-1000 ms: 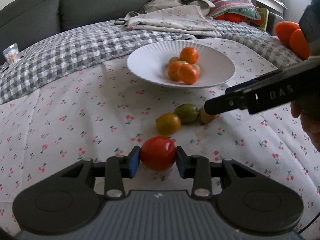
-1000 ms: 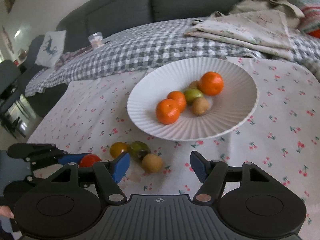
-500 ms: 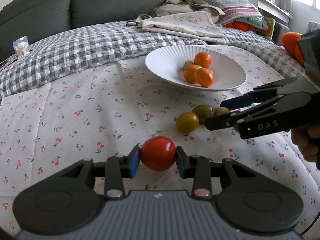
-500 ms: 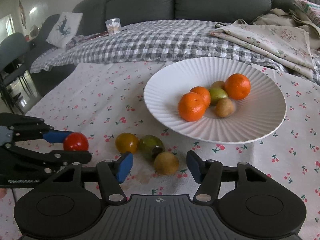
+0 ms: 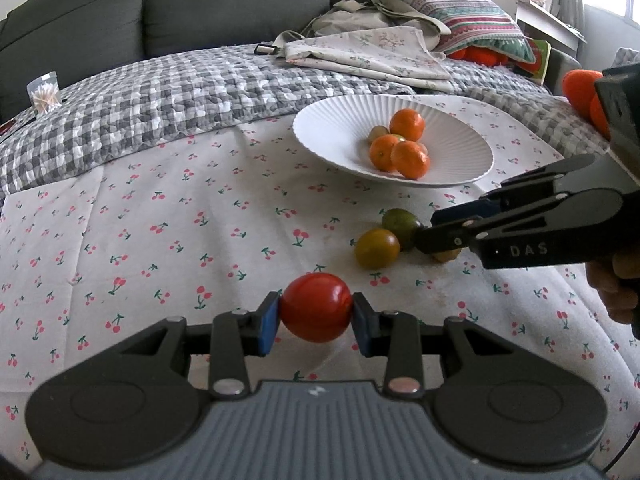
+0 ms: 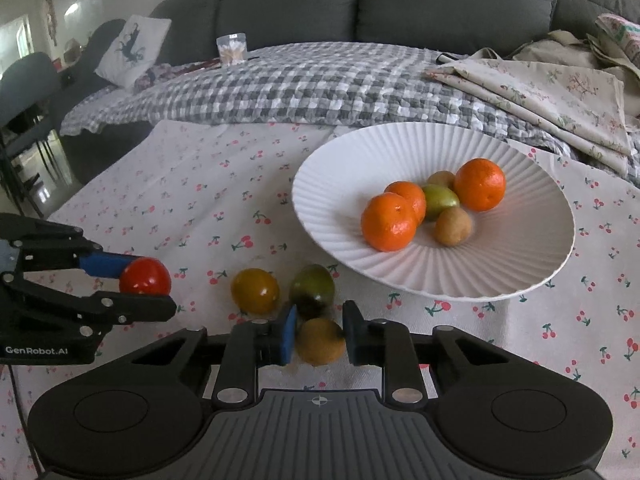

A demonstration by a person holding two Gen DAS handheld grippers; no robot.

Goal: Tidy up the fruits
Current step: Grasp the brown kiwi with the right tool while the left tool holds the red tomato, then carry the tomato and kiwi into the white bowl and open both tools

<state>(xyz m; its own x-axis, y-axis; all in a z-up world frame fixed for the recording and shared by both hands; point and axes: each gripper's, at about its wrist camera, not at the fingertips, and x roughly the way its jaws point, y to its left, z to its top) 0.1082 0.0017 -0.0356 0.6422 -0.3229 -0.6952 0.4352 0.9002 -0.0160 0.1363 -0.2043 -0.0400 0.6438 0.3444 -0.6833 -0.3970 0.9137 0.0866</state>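
While both grippers are busy over the cherry-print cloth, the sorting looks roughly half done.

Left wrist view, left gripper (image 5: 316, 320): jaws clamped on a red tomato (image 5: 316, 307), held just above the cloth (image 5: 160, 216), not yet at the plate.
Left wrist view, plate (image 5: 332, 136): three oranges (image 5: 410, 159) and a couple of smaller fruits already lie in it.
Left wrist view, loose fruit: a yellow-green tomato (image 5: 377, 248) and a green fruit (image 5: 401, 222) sit touching on the cloth, just short of the plate.
Left wrist view, right gripper (image 5: 440, 240): its tips reach down beside that pair.

Right wrist view, right gripper: jaws closed on a small brown kiwi (image 6: 320, 340), which I judge is still resting on the cloth.
Right wrist view, plate: well apart from the left gripper, near the right one.
Left to do, by my reckoning: carry both held fruits over, then fetch the two loose ones.
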